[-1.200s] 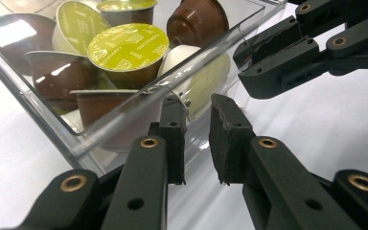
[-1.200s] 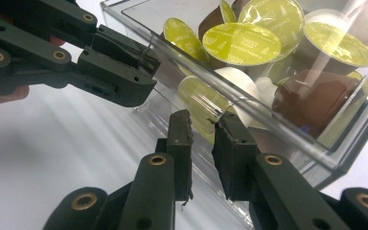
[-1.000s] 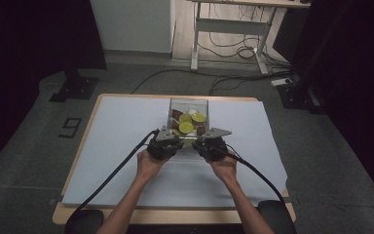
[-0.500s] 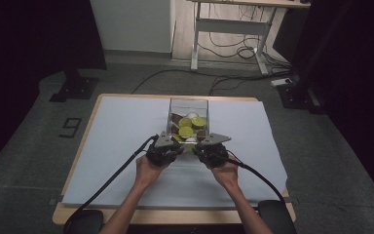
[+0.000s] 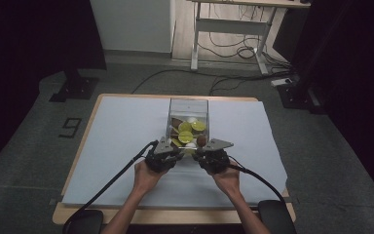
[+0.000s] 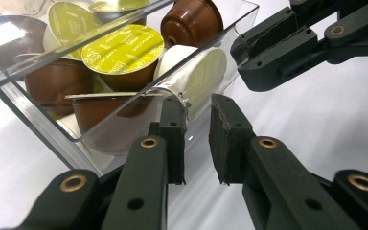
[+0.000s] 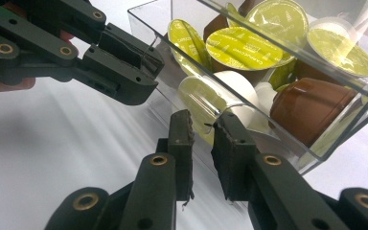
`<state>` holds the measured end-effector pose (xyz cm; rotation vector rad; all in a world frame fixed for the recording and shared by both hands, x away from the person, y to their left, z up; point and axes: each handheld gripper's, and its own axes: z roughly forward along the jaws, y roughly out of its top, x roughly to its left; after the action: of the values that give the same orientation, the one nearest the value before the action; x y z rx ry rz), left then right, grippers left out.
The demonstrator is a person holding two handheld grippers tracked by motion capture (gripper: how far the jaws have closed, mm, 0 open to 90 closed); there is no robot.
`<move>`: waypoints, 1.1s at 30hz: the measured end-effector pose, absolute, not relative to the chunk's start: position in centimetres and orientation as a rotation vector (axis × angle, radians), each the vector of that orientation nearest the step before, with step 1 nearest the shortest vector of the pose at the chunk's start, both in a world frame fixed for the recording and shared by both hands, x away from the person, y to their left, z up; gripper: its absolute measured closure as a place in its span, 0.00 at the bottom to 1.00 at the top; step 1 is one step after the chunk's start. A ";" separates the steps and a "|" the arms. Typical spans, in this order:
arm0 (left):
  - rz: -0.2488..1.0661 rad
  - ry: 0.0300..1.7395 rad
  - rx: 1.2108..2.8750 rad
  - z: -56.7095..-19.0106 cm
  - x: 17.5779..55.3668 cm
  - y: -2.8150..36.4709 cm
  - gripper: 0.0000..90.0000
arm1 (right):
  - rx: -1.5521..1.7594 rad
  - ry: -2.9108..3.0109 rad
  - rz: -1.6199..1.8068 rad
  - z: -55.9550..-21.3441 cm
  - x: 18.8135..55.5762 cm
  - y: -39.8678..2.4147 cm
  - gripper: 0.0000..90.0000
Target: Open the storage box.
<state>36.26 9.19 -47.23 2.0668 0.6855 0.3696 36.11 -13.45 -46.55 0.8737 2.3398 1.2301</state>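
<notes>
Pale blue cloth (image 5: 117,146) is spread over a wooden table (image 5: 85,146), and a dim room with a grey floor is seen around it. Near the middle of the cloth, slightly toward the person, a clear plastic box (image 5: 188,105) is placed. It is filled with coffee capsules (image 5: 186,137): several with lime-green lids, some brown ones and a white one lying on its side against the near wall.

The near wall of the box is gripped from both sides. The left gripper (image 6: 196,120) is seen in its own view with its jaws drawn close together, and the thin clear wall of the box stands in the narrow gap between them, so it is clamped on this wall. The right gripper (image 7: 205,129) is held in the same way, its jaws closed on the same wall a little further along. In each gripper view the other gripper is visible just beside, at the rim of the box. In the high view both grippers are seen side by side at the near edge of the box, each one held by a hand, with black cables trailing back toward the table's near edge.
</notes>
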 end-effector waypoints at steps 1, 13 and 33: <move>0.372 0.684 2.067 -47.2 36.1 9.2 0.84 | 0.873 2.341 1.230 -46.6 36.0 -13.5 0.85; 0.371 0.664 2.075 -47.2 34.2 9.3 0.84 | 0.853 2.359 1.228 -46.5 34.1 -13.5 0.85; 0.343 0.663 2.053 -47.5 31.9 9.5 0.85 | 0.840 2.377 1.226 -46.7 31.9 -13.4 0.85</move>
<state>31.93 9.49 -47.52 2.0530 0.6629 0.3425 31.89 -13.41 -46.70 0.8404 2.3774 1.2259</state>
